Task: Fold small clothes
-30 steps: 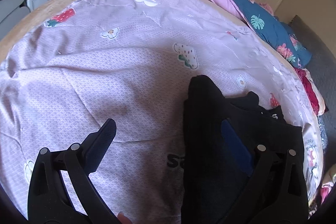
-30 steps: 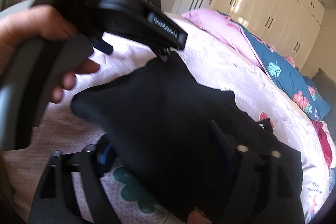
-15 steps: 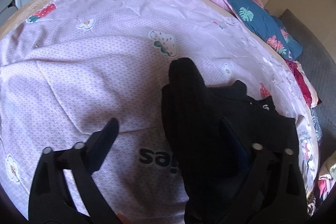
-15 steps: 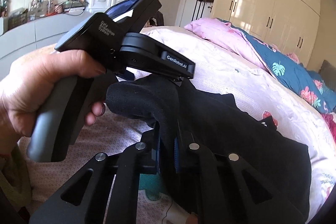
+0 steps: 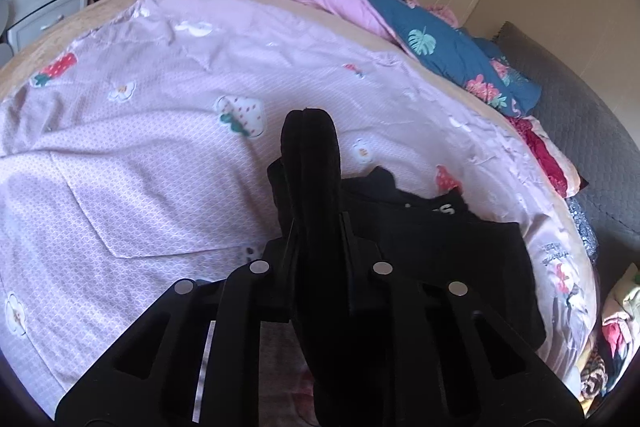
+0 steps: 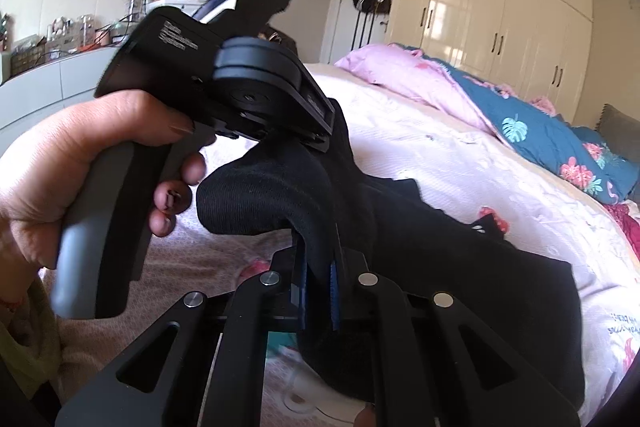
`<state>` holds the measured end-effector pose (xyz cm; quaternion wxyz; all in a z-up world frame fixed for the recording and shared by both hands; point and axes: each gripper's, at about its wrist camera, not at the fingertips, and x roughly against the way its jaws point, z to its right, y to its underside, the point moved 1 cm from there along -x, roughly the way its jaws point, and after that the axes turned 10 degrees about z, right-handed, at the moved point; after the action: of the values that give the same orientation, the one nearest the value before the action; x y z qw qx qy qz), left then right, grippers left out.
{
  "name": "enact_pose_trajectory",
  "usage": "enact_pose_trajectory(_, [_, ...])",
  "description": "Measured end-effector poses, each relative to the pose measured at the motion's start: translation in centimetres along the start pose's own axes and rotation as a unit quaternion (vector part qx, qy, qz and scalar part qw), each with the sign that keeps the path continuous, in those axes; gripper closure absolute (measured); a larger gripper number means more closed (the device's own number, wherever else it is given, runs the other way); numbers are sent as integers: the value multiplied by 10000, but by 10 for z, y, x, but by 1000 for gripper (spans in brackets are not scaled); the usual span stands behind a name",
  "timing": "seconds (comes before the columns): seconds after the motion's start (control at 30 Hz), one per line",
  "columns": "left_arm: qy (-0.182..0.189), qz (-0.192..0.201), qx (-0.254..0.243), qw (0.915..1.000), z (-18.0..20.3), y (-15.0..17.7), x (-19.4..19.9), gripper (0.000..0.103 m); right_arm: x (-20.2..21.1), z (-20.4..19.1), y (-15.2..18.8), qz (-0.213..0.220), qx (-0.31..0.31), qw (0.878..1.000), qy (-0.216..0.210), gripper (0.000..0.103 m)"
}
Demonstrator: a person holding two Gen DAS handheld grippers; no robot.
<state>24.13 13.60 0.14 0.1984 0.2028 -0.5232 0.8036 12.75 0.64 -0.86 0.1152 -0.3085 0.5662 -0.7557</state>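
Black garment (image 5: pixel 420 243) bunched up between my left gripper (image 5: pixel 318 227) fingers, pinched tight, a fold sticking out past the tips; the rest trails right onto the pink bedsheet (image 5: pixel 160 155). Bare sheet to the left and ahead. Right wrist view: my right gripper (image 6: pixel 318 283) also clamps the same cloth, lifted off the bed, with my left hand (image 6: pixel 80 163) on the other handle just beside it.
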Motion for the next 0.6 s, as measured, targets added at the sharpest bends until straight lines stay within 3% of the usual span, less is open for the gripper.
enact_pose_trajectory(0.17, [154,182,29,9997,28,-3,15,95,17,13,1,-13,-95,9999,139,96])
enact_pose_trajectory(0.6, [278,142,-362,9989,112,-10,26,95,68,77,4,176,-872,9941,616,97])
